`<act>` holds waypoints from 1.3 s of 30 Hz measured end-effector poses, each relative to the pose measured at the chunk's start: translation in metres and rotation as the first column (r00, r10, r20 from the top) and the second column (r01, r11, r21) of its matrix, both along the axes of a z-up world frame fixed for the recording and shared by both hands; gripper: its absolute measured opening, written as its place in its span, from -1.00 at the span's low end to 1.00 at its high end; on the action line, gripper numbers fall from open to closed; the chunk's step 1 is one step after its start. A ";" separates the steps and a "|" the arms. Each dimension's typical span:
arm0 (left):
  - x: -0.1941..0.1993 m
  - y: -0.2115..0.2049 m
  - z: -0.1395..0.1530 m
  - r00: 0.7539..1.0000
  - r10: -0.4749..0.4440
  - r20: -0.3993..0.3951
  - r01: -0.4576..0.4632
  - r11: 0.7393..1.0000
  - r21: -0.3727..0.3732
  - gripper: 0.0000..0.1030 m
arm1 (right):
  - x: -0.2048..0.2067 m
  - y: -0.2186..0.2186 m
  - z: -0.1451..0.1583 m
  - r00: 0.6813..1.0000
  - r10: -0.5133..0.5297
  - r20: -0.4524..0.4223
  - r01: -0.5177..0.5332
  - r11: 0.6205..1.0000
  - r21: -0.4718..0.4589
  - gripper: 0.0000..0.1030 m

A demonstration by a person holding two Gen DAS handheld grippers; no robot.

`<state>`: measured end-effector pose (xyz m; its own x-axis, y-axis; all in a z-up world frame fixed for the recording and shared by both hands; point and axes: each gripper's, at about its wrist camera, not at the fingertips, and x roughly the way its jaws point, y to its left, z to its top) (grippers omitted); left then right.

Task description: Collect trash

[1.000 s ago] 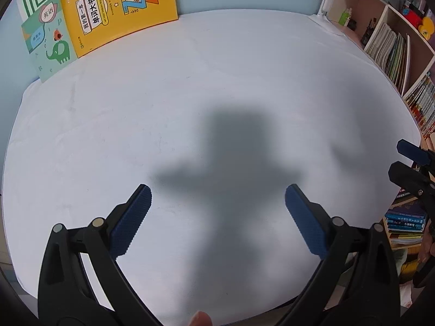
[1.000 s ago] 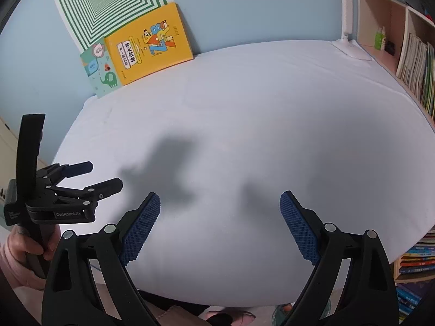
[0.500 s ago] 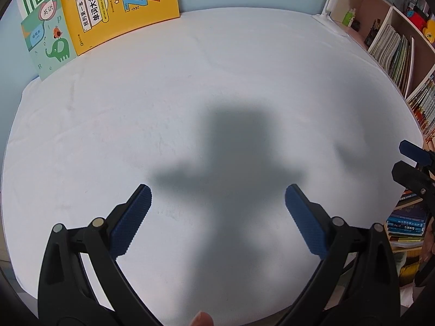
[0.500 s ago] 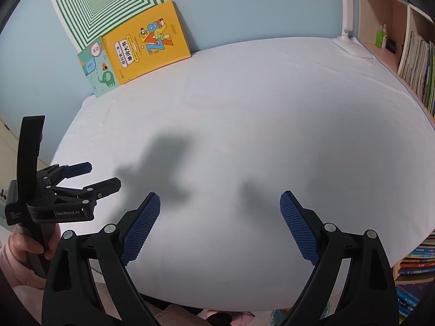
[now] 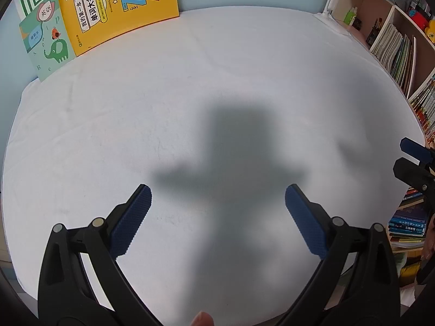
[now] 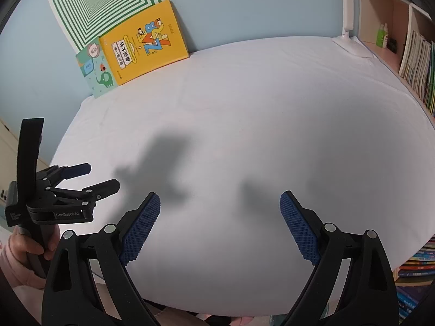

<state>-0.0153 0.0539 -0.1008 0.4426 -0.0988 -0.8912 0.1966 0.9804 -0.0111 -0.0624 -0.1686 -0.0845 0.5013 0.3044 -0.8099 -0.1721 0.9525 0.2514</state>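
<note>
No trash showed anywhere on the white surface [image 5: 190,95] before the yellow book [image 5: 119,8], so its handling stayed unjudgeable; left gripper [image 5: 217,198] and right gripper [image 6: 220,203] fingers stood apart, empty

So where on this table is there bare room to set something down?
Nearly all of the white tabletop is bare, from both open grippers, left gripper and right gripper, to the wall. Crowded only at the back: books in the left corner, lamp base in the right.
</note>
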 end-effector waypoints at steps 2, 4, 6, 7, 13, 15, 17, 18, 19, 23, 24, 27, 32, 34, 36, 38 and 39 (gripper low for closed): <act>0.000 0.000 0.000 1.000 0.000 0.001 0.000 1.000 0.000 0.87 | 0.001 0.000 0.000 1.000 -0.002 0.001 0.002 1.000 -0.001 0.73; 0.001 0.000 0.000 1.000 -0.002 0.000 0.002 1.000 0.002 0.87 | 0.001 0.000 0.000 1.000 -0.003 -0.001 0.003 1.000 0.000 0.73; 0.001 0.000 -0.001 1.000 -0.001 0.000 0.001 1.000 0.002 0.87 | 0.001 0.000 0.000 1.000 -0.003 -0.001 0.003 1.000 0.000 0.73; 0.001 0.000 -0.001 1.000 -0.001 -0.001 0.001 1.000 0.001 0.87 | 0.001 0.000 0.000 1.000 -0.002 -0.001 0.002 1.000 -0.001 0.73; 0.000 0.000 -0.001 1.000 0.002 0.003 -0.002 1.000 0.001 0.87 | 0.001 0.000 -0.001 1.000 -0.005 -0.004 0.005 1.000 -0.002 0.73; 0.000 0.000 -0.001 1.000 0.002 0.003 -0.002 1.000 0.001 0.87 | 0.000 0.000 -0.002 1.000 -0.005 -0.006 0.005 1.000 0.000 0.73; -0.001 0.001 -0.001 1.000 0.000 0.001 0.000 1.000 0.000 0.87 | 0.000 0.001 -0.003 1.000 -0.002 -0.006 0.002 1.000 -0.003 0.73; -0.001 0.001 -0.001 1.000 0.000 0.001 0.000 1.000 0.002 0.87 | 0.000 0.001 -0.003 1.000 -0.001 -0.005 0.001 1.000 -0.005 0.73; -0.001 0.001 -0.001 1.000 0.001 0.001 -0.001 1.000 0.002 0.87 | -0.001 0.001 -0.003 1.000 -0.002 -0.005 0.002 1.000 -0.006 0.73; -0.003 0.002 -0.001 1.000 0.007 0.001 -0.007 1.000 -0.003 0.87 | -0.002 0.000 -0.003 1.000 -0.003 -0.006 0.003 1.000 -0.001 0.73; -0.003 0.002 -0.001 1.000 0.008 0.002 -0.008 1.000 -0.002 0.87 | -0.002 0.000 -0.003 1.000 -0.002 -0.006 0.002 1.000 0.000 0.73; -0.004 0.004 0.000 1.000 0.010 0.004 -0.010 1.000 -0.002 0.87 | -0.004 0.000 -0.003 1.000 0.002 -0.005 -0.002 1.000 -0.004 0.73; -0.006 0.006 -0.001 1.000 0.016 0.000 -0.016 1.000 -0.009 0.87 | -0.006 -0.001 -0.002 1.000 0.007 -0.005 -0.007 1.000 -0.006 0.73; -0.006 0.007 -0.001 1.000 0.017 0.001 -0.017 1.000 -0.010 0.87 | -0.006 -0.001 -0.001 1.000 0.008 -0.005 -0.008 1.000 -0.007 0.73; -0.007 0.007 -0.001 1.000 0.017 0.003 -0.017 1.000 -0.008 0.87 | -0.006 -0.001 -0.001 1.000 0.009 -0.004 -0.009 1.000 -0.009 0.73; -0.007 0.008 -0.001 1.000 0.018 0.003 -0.018 1.000 -0.008 0.87 | -0.007 -0.001 -0.001 1.000 0.009 -0.004 -0.009 1.000 -0.010 0.73; -0.007 0.009 -0.001 1.000 0.017 0.004 -0.017 1.000 -0.009 0.87 | -0.008 -0.002 -0.001 1.000 0.008 -0.004 -0.008 1.000 -0.009 0.73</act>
